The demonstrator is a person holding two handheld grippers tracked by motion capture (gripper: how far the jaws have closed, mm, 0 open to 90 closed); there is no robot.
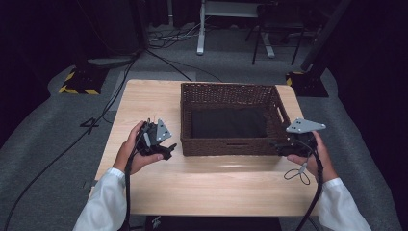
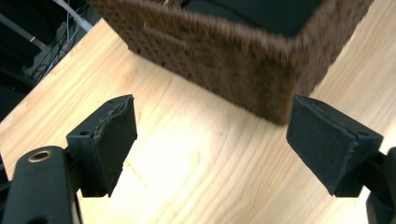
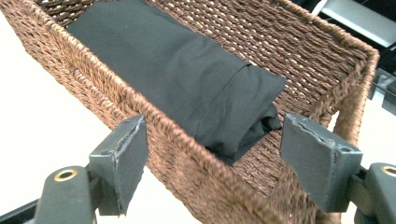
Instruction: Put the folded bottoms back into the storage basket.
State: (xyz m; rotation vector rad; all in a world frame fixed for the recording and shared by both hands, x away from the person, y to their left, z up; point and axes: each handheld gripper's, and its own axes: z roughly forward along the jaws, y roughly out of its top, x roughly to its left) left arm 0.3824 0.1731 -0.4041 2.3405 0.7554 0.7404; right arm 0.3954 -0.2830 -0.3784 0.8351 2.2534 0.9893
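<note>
Basket: brown wicker basket [image 1: 229,119] sits mid-table on the pale wooden table [image 1: 202,187], a folded black cloth [image 1: 229,122] lying flat inside. High view: left gripper [image 1: 161,142] held just beside the basket's near-left corner; right gripper [image 1: 288,144] at the near-right corner, about touching the rim.

Left gripper view: jaws wide apart, nothing between them but bare tabletop; basket corner ahead, blurred.

Right gripper view: jaws likewise spread, straddling the near wall, cloth [image 3: 182,74] beyond and below them.

Risk, as a judgement: reaching for the cloth from here, a jaw could catch the woven rim and drag or tip the basket; a shallow pinch may lift one fold only.
</note>
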